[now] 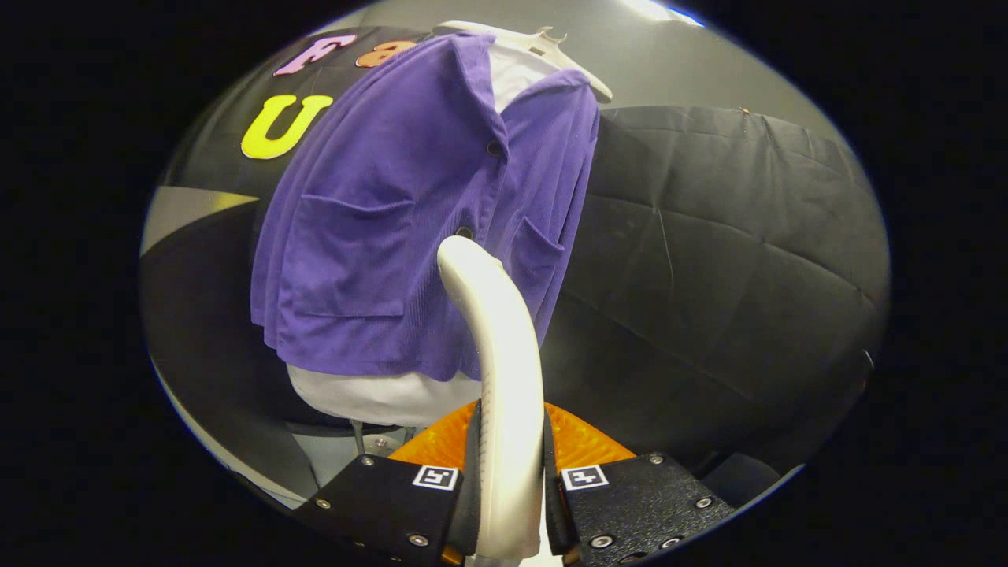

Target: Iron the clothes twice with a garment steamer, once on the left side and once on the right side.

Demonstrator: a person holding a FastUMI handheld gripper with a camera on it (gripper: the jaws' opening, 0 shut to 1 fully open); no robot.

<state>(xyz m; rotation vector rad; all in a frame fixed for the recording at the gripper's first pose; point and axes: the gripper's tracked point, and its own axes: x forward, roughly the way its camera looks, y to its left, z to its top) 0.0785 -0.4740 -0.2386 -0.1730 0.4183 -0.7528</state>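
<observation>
Clamped between the gripper (pixel 510 472) fingers, the steamer (pixel 496 354) meets the shirt (pixel 378 236) near its buttons, so a tilt might snag them.

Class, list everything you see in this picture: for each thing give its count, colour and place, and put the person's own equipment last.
Jacket: one, purple corduroy with patch pockets, hanging ahead of the fingers.
White garment: one, white, under the jacket, showing at hem and collar.
Hanger: one, pale, at the jacket's collar.
Garment steamer: one, cream white, its handle between the fingers, its head up against the jacket's front.
Black cloth: one, black, booth wall behind and beside the jacket.
Hand-held gripper: one, both fingers pressed on the steamer's handle.
</observation>
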